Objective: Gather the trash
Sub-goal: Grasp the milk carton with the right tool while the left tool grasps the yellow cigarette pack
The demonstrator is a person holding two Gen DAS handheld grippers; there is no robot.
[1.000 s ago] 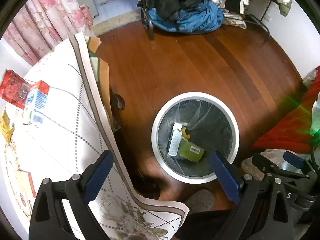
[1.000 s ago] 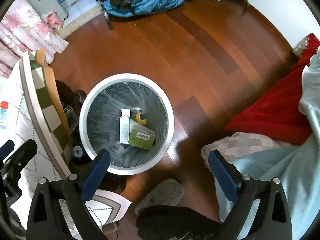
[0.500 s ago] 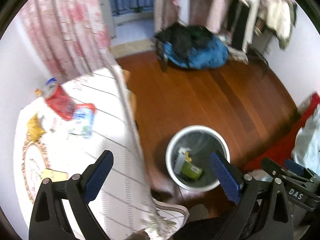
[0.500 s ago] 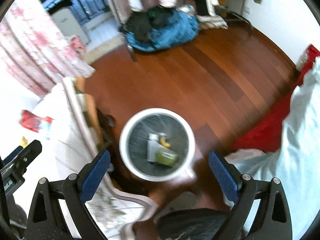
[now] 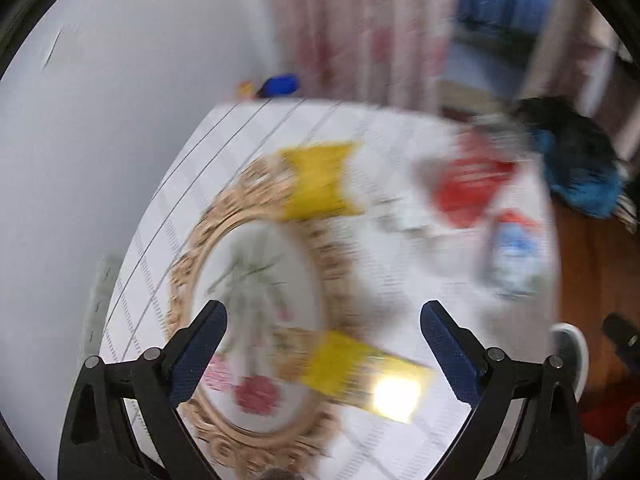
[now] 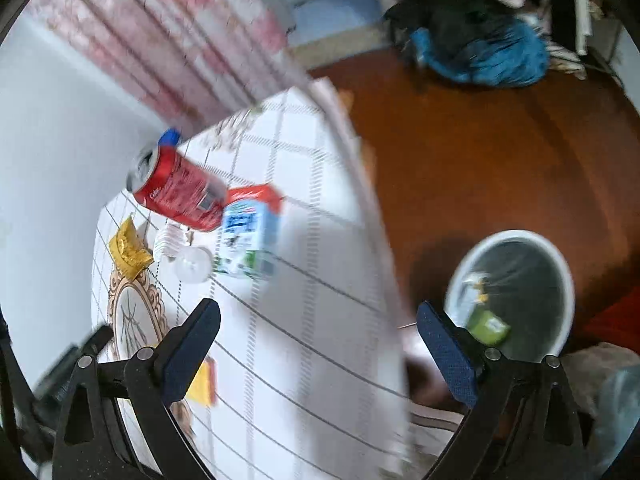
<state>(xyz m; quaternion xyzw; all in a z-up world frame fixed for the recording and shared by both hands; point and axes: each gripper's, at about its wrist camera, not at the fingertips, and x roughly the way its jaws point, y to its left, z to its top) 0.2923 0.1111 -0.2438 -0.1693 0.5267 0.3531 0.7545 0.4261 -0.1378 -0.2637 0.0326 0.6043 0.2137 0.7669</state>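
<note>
Two grippers, left gripper [image 5: 323, 334] and right gripper [image 6: 318, 330], jaws wide, empty. Nearest us, a flat yellow packet [image 5: 362, 374] mid-table [image 6: 312, 344]; beyond, milk carton [image 6: 250, 236], then red can [image 6: 178, 192] toward the far edge: light, dentable, we'd pinch across its middle.

We see a table [image 6: 304, 320] under a white checked cloth. On it, at ten o'clock in our right view, a red can [image 6: 178, 194] lies beside a carton [image 6: 250, 238]. A gold wrapper [image 6: 128, 248] sits at nine, a yellow packet [image 6: 202, 384] at seven. On the floor [image 6: 480, 152], a bin [image 6: 516, 292] stands at four o'clock.
</note>
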